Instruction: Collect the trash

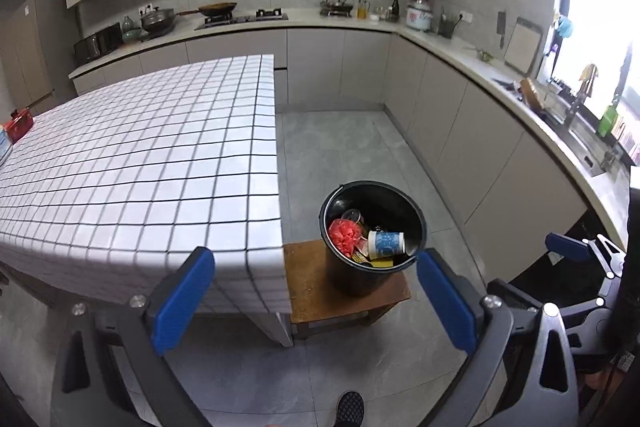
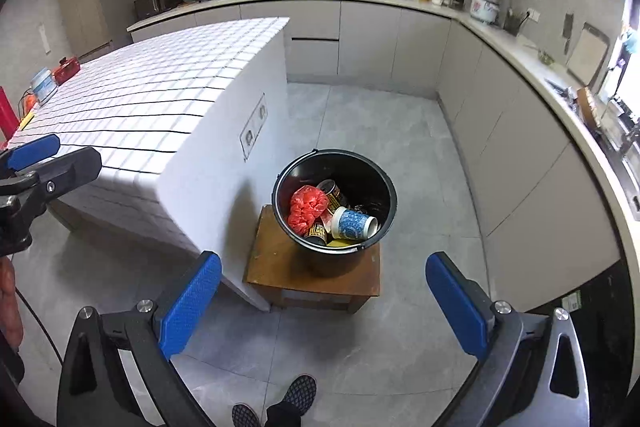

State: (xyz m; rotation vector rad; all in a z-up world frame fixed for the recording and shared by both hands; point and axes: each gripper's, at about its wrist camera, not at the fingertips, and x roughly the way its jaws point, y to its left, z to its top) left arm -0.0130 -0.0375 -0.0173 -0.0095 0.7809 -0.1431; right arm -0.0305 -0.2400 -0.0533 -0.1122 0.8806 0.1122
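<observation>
Hovering empty with jaws spread wide, the left gripper (image 1: 312,301) and right gripper (image 2: 324,301) both faced the bucket (image 2: 372,179) of trash on the stool's (image 2: 276,263) far edge, ahead and below.

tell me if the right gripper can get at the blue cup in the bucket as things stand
Probably yes: the right gripper is open and empty, and the blue cup lies on top in the uncovered bucket.

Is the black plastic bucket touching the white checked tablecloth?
Apart. In the right wrist view, wooden stool top shows between the black plastic bucket and the table side below the white checked tablecloth.
</observation>
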